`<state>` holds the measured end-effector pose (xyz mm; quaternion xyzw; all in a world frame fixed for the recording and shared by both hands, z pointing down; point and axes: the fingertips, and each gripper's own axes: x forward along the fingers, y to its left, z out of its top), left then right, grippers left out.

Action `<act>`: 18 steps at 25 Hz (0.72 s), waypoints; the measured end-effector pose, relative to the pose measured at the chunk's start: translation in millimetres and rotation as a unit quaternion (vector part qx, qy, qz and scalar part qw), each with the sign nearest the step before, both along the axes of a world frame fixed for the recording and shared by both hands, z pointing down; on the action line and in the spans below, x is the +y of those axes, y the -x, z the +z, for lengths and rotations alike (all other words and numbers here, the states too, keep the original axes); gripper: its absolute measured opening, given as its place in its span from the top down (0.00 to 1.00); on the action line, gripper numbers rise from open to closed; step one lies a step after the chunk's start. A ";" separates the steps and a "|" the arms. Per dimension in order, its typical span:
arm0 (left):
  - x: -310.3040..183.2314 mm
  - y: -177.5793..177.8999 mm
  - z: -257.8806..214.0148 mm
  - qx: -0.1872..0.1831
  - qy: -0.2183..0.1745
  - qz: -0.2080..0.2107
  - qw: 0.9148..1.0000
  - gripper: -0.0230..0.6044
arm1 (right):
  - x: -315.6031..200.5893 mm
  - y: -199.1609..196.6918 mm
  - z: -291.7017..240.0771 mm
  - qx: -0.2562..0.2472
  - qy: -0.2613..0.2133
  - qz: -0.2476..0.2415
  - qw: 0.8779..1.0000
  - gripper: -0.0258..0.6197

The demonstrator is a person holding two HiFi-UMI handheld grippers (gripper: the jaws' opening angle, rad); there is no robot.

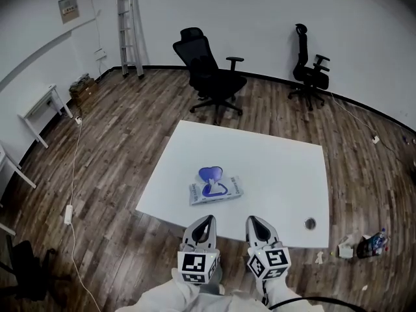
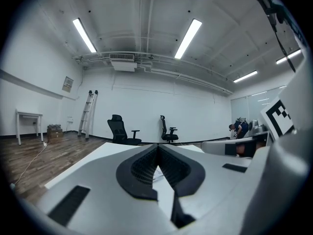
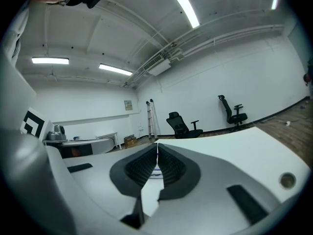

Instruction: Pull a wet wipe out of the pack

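Lowest in the head view, closest to the person, the left gripper [image 1: 207, 219] and the right gripper [image 1: 254, 220] sit side by side at the near edge of the white table [image 1: 279, 164], both pointing across it. Each gripper's own view shows its two ribbed jaws meeting at the tips with nothing between them, so both are closed and empty.

Just beyond the tips, apart from both grippers, the wet wipe pack [image 1: 217, 189] lies flat near the table's front edge. Its blue lid [image 1: 210, 173] stands open on the far side. In the left gripper view a pale sliver under the joined jaws may be that pack, but it is too small to be sure.

A round grommet [image 1: 310, 223] sits in the tabletop to the right. Past the table, on the wooden floor [image 1: 123, 142], stand a black office chair [image 1: 211, 77] and a second chair [image 1: 311, 70]. A ladder [image 1: 130, 31] leans on the wall.
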<state>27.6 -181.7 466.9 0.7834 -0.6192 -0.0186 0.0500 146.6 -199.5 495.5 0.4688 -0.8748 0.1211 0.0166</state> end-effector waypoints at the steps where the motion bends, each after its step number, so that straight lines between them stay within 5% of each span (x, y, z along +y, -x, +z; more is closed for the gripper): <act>1: -6.6 0.3 0.9 0.001 0.001 -0.003 1.000 0.97 | -5.9 0.5 -0.1 0.002 0.000 -0.003 1.000 0.95; 18: -135.5 38.6 4.2 0.012 0.010 -0.016 1.000 0.97 | -136.4 46.4 1.4 0.019 0.008 -0.032 0.999 0.95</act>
